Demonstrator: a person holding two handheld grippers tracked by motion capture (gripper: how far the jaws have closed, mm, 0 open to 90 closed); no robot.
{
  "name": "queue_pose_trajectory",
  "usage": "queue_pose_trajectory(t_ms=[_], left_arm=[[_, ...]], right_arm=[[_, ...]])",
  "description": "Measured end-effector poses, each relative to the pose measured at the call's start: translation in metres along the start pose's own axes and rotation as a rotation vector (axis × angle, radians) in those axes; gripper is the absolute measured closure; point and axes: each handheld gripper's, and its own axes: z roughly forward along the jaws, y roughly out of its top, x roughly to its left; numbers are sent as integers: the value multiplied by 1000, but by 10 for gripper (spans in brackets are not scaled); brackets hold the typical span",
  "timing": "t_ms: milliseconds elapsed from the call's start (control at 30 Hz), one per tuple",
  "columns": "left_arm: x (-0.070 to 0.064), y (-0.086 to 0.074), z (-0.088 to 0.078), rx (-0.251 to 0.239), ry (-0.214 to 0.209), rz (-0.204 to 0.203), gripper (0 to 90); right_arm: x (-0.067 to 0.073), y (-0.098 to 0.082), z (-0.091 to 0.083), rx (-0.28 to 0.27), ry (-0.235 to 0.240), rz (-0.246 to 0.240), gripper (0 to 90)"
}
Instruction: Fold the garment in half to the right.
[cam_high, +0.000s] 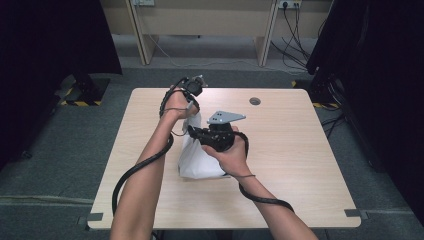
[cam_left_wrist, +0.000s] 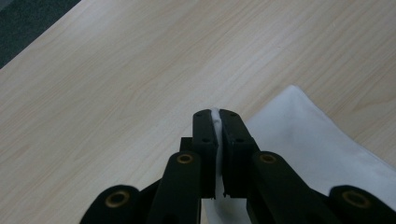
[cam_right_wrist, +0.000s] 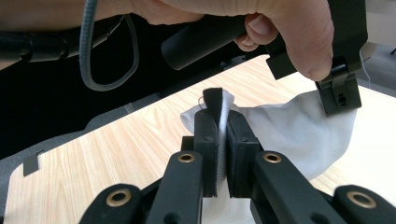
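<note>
Claws both clench one white cloth bag (cam_high: 200, 160): left claw (cam_left_wrist: 218, 116) and right claw (cam_right_wrist: 219, 116), above the table (cam_high: 280, 150).

Both forearms come in from the bottom edge over the light wood table (cam_high: 290, 165). Left gripper (cam_high: 194, 111) sits above the upper edge of a white cloth (cam_high: 197, 160); right gripper (cam_high: 197, 134) is at the cloth's top near mid-table. The cloth's lower part rests on the tabletop. Black cables (cam_high: 135, 172) trail along both arms.

A light wooden table (cam_high: 300, 165) carries a white cloth (cam_high: 197, 162) near its middle.
</note>
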Motion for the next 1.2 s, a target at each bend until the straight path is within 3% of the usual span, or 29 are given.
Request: queue_pose_trajectory(t_ms=[1200], left_arm=[[-13, 0, 9, 19, -5, 35, 853]], right_arm=[[-3, -14, -9, 8, -15, -7, 851]])
